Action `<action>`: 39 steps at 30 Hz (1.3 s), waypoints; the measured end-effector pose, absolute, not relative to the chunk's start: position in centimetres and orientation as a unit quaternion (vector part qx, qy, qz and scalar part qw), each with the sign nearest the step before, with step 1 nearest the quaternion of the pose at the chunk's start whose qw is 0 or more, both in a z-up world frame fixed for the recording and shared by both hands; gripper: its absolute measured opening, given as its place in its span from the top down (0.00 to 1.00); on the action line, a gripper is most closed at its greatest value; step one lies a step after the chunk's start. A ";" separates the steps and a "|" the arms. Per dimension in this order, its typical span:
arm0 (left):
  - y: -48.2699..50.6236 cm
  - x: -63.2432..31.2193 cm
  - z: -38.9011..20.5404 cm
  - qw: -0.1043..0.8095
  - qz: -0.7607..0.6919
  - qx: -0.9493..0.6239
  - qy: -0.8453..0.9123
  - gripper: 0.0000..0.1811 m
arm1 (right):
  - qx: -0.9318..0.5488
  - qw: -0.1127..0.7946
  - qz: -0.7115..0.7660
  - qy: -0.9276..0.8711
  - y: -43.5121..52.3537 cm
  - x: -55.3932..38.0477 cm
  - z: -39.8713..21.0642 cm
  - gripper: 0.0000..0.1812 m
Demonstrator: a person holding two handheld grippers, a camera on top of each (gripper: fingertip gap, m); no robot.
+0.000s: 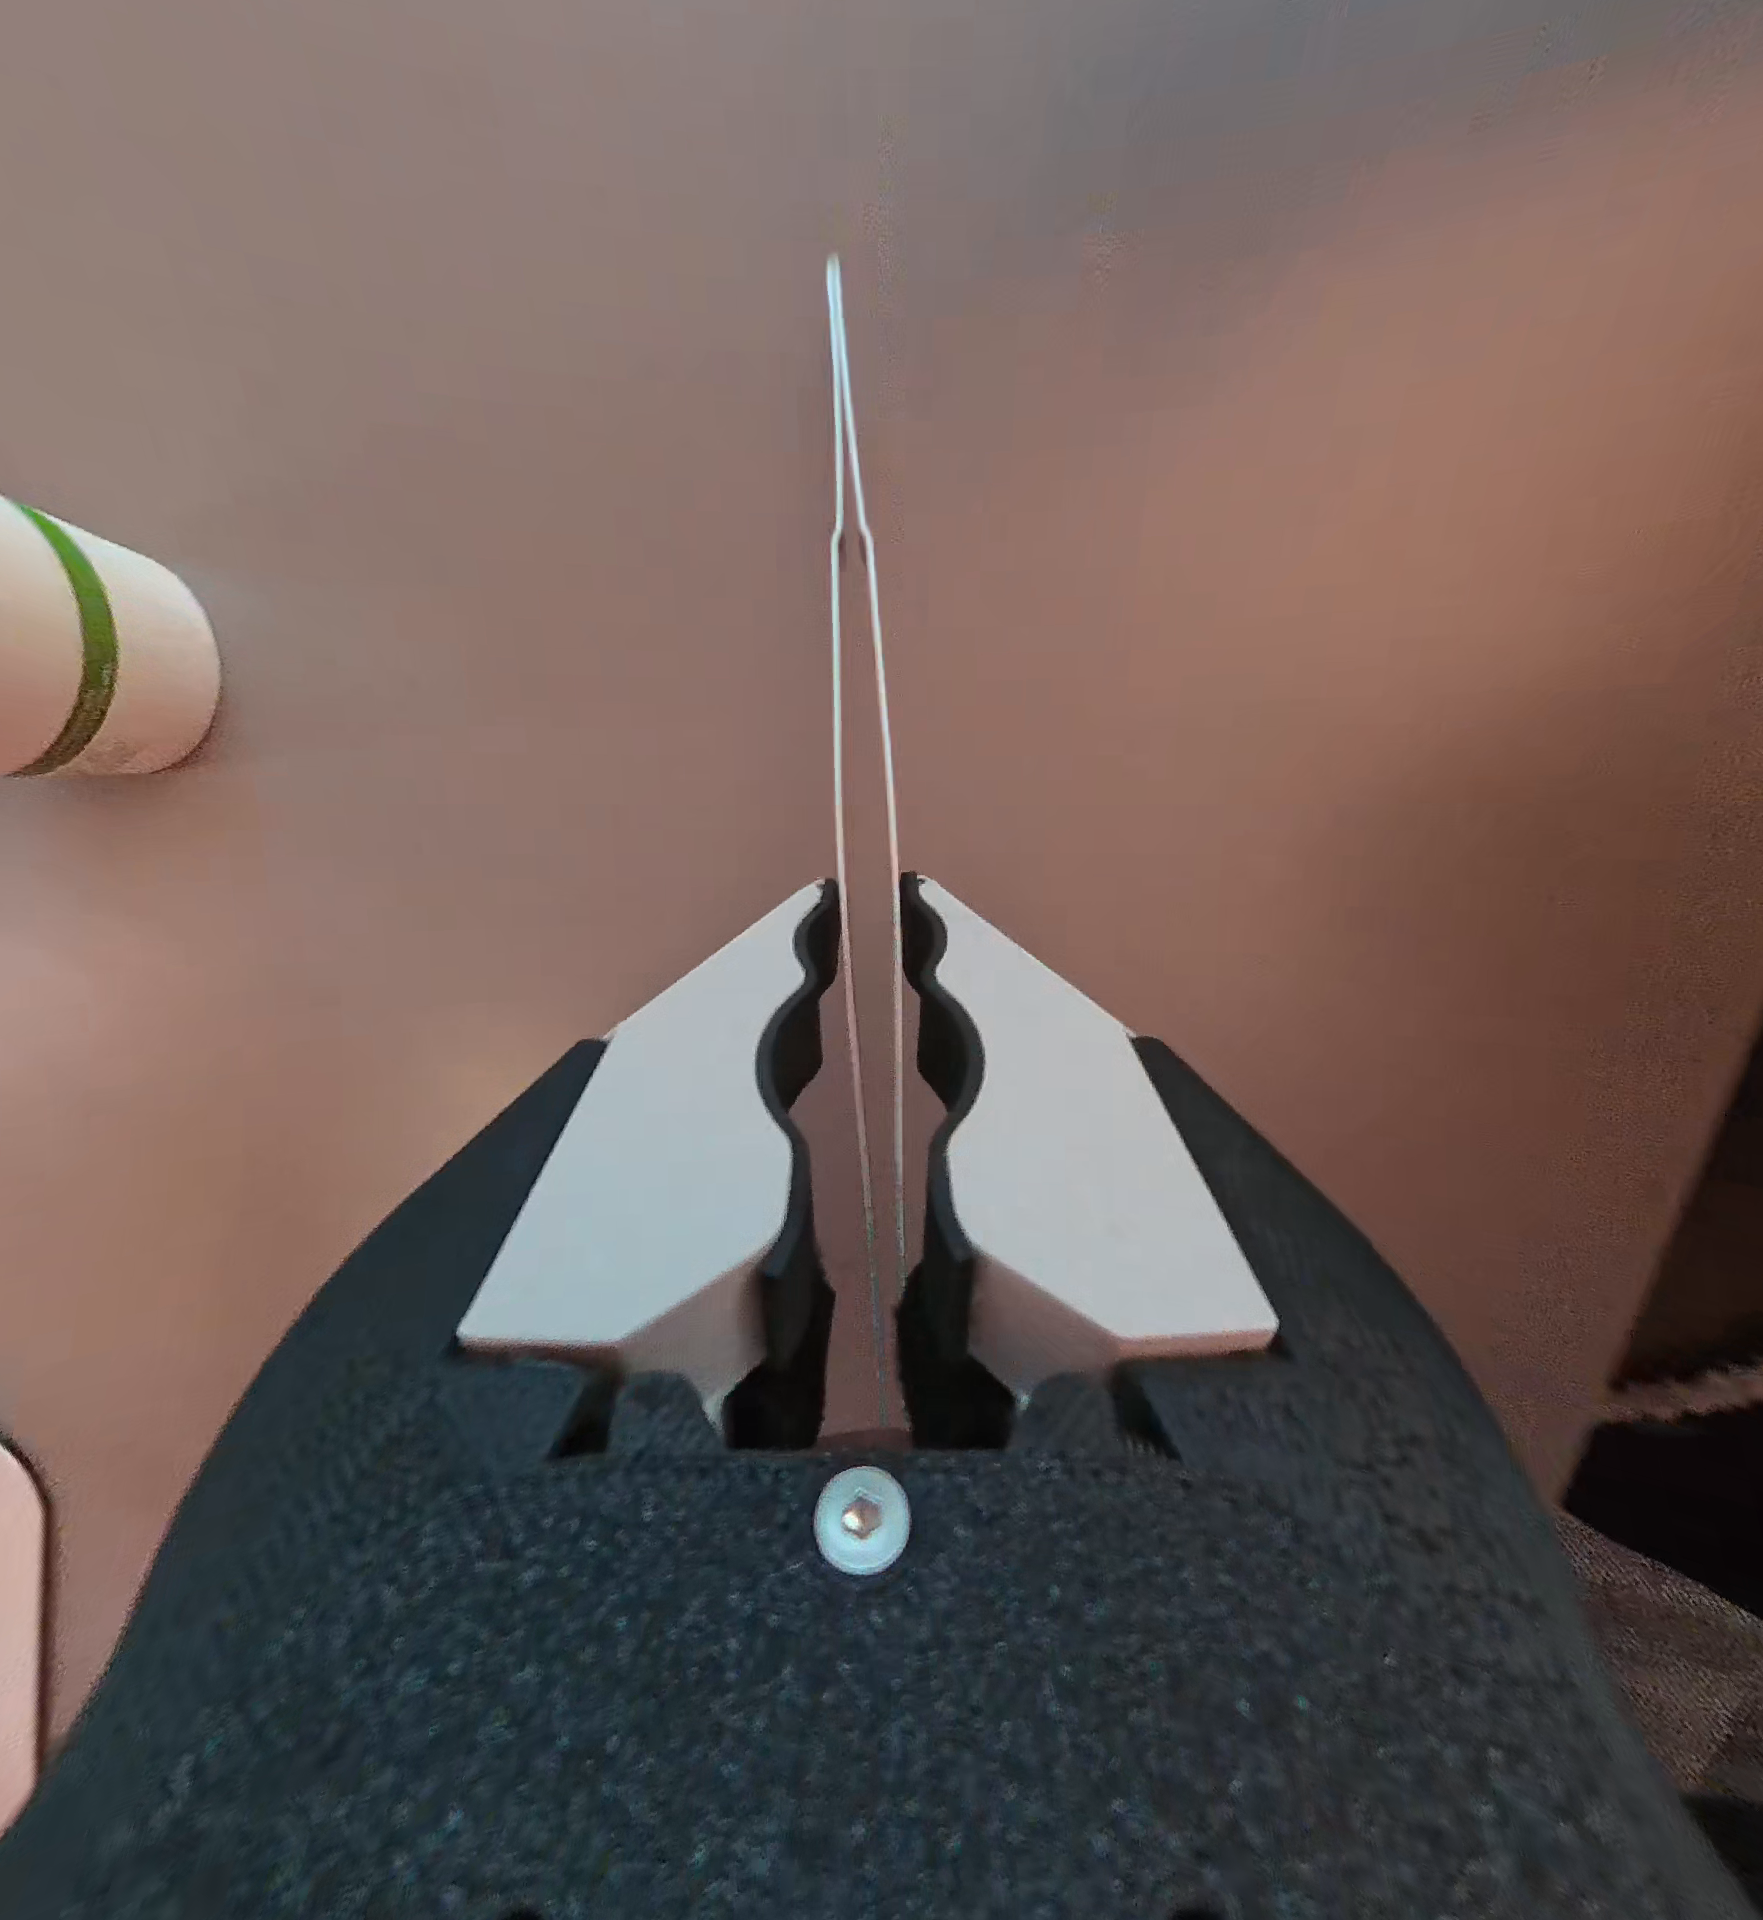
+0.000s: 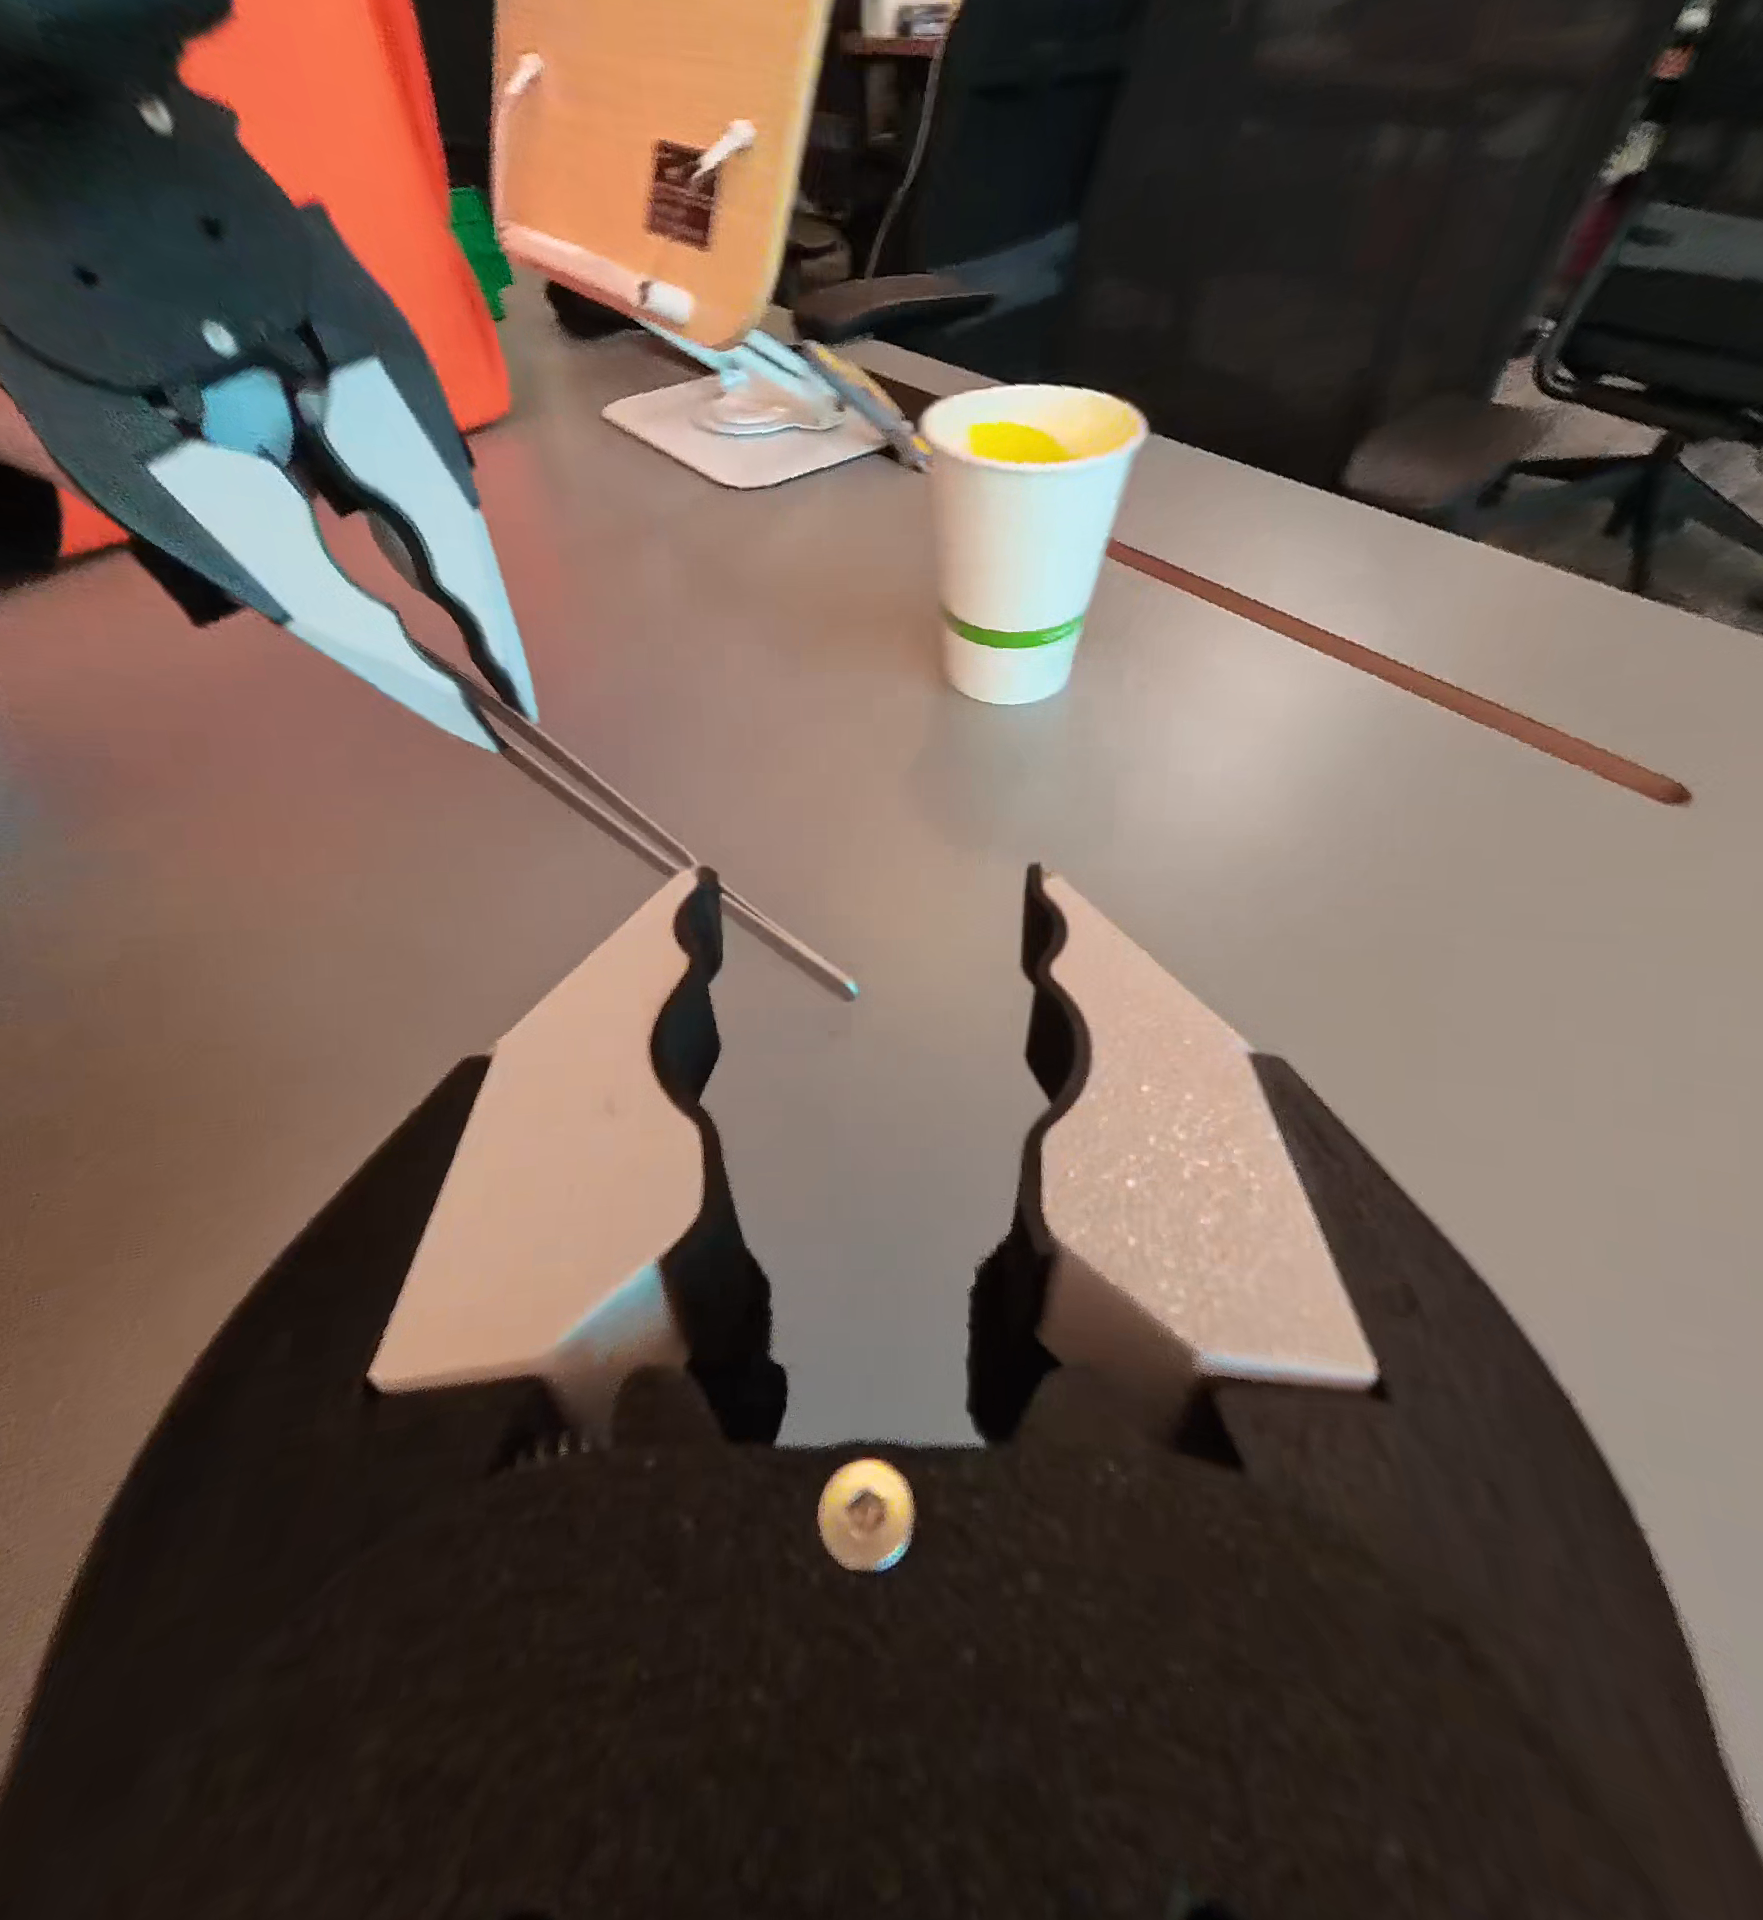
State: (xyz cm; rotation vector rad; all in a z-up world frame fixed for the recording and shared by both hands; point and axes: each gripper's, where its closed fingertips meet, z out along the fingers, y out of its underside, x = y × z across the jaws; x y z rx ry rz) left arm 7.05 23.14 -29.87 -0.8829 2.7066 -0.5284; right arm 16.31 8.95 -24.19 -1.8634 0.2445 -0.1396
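Plainly, the left gripper [image 1: 869,883] is closed down narrow on a pair of thin metal tweezers [image 1: 861,665]; the two slim steel legs run out from between its wavy black pads and meet at a fine tip well ahead of it. Their long axis lies straight along the gripper's own line. In the right wrist view the same left gripper [image 2: 513,732] comes in from the upper left, tilted downward, and the tweezers [image 2: 596,805] slant down and to the right — their point ends just over the desk [image 2: 1376,935], between the fingers of the right gripper [image 2: 866,883] and just inside its left fingertip. Whether the tip touches the desk I cannot tell.

The right gripper stands wide and holds nothing; its pale, grainy finger faces and scalloped black pads frame bare desk. Of the two, it is the one nearest the tweezers' point.

The desk is smooth, matt grey, with a narrow dark slot [image 2: 1396,670] running across it at the right. A white paper cup [image 2: 1022,561] with a green band stands upright beyond the grippers, well apart, with something yellow inside. In the left wrist view the cup [image 1: 77,634] shows at the left edge. Farther back — a wooden board on a metal stand [image 2: 669,156], an orange panel [image 2: 389,208] and dark office chairs [image 2: 1666,343].
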 end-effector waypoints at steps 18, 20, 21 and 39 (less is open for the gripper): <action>25.1 13.5 -35.5 0.090 -0.093 -0.267 0.955 0.89 | -0.811 0.574 -0.043 0.104 9.2 16.2 -25.4 0.72; 25.2 13.5 -35.5 0.099 -0.092 -0.266 0.954 0.89 | -0.811 0.575 -0.041 0.103 9.2 16.1 -25.4 0.72; 25.2 13.6 -35.4 0.108 -0.091 -0.263 0.954 0.88 | -0.811 0.575 -0.041 0.102 9.2 16.0 -25.3 0.72; 22.5 -0.2 -18.9 0.430 -0.454 -0.559 0.544 0.70 | -0.814 0.571 -0.071 0.074 10.6 13.6 -25.5 0.61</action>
